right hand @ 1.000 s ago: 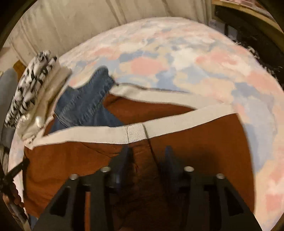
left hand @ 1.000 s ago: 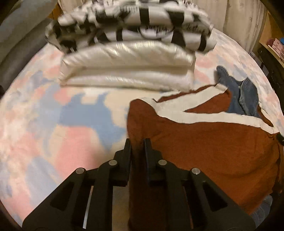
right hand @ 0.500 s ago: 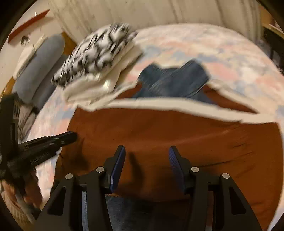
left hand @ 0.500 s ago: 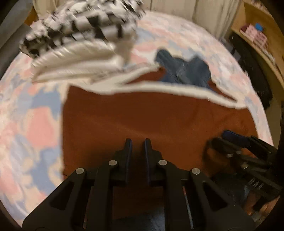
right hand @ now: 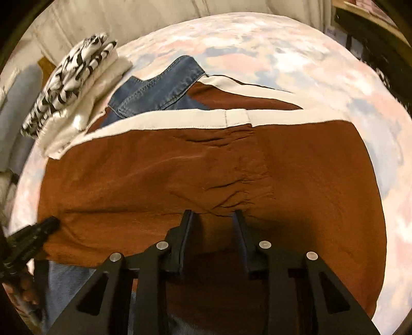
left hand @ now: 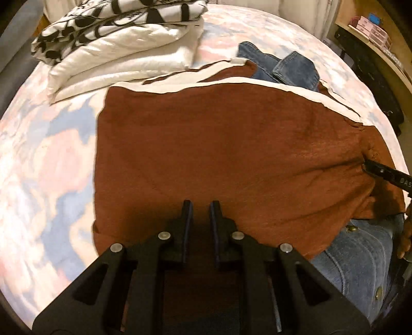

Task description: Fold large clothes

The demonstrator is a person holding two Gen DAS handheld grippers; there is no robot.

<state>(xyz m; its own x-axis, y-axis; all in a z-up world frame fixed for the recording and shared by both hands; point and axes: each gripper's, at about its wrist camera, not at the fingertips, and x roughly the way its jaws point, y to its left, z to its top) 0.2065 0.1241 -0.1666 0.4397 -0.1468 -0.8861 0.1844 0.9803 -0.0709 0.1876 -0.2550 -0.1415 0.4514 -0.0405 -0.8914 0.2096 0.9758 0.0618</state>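
Observation:
A rust-brown garment (left hand: 219, 144) with a cream band along its far edge lies spread flat on the bed; it also shows in the right wrist view (right hand: 180, 175). My left gripper (left hand: 200, 206) hovers over its near edge, jaws narrowly apart, holding nothing. My right gripper (right hand: 211, 214) is open over the near edge, empty, and its tip shows at the right of the left wrist view (left hand: 386, 174). The left gripper's tip shows at the lower left of the right wrist view (right hand: 33, 234).
Blue jeans (left hand: 283, 64) lie partly under the garment's far edge, and denim (left hand: 360, 255) shows at the near right. A folded white duvet with a black-and-white cover (left hand: 123, 38) sits at the far left. The pastel bedspread (left hand: 46, 154) surrounds everything. A shelf (left hand: 373, 23) stands far right.
The brown garment was pulled out from a bunched fold to lie flat. Both grippers let go of it and drew back to its near edge; the right jaws opened.

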